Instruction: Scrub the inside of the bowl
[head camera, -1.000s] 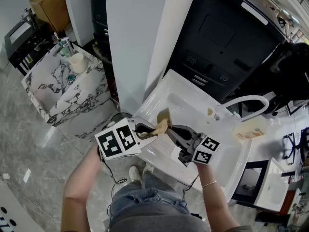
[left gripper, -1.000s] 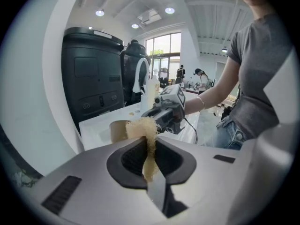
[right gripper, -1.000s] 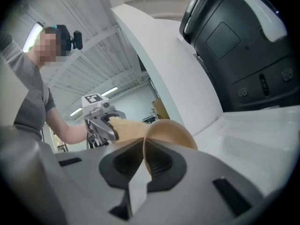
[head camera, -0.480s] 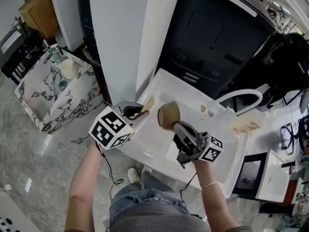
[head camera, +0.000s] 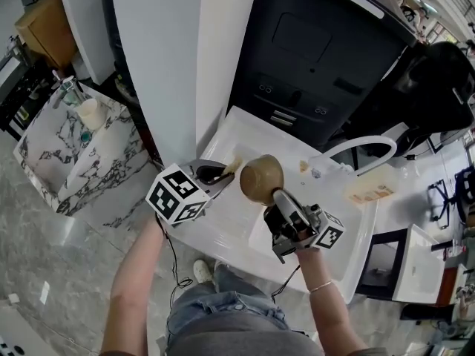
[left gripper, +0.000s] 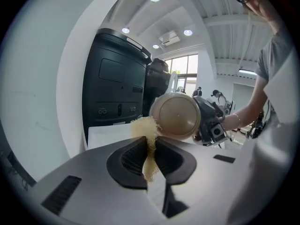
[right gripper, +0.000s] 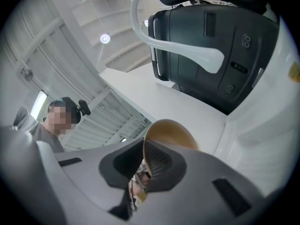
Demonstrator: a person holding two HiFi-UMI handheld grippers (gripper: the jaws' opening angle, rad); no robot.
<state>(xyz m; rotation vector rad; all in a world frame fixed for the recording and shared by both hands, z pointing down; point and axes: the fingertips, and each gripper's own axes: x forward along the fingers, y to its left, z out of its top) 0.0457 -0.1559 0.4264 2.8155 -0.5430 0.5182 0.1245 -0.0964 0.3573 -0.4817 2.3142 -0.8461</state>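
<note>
A tan bowl (head camera: 261,178) hangs tilted above the white sink (head camera: 245,128), its rim clamped in my right gripper (head camera: 277,196), which is shut on it. In the right gripper view the bowl's (right gripper: 171,129) wall stands between the jaws of the right gripper (right gripper: 144,162). My left gripper (head camera: 225,171) is shut on a tuft of tan fibrous scrubber (head camera: 233,164), just left of the bowl and apart from it. Seen from the left gripper (left gripper: 150,146), the scrubber (left gripper: 144,129) sticks up between the jaws, and the bowl's (left gripper: 176,116) round underside faces the camera.
A white arched faucet (head camera: 369,153) stands at the sink's far right, with a yellowish pad (head camera: 369,193) on the ledge beside it. A black appliance (head camera: 319,58) rises behind the sink. A marble side table (head camera: 56,158) with a cup (head camera: 90,113) stands at the left.
One second ago the scrubber and bowl were together at the jaws. The right gripper has since drawn the bowl away and turned its underside toward the left gripper; the left gripper drifted slightly left.
</note>
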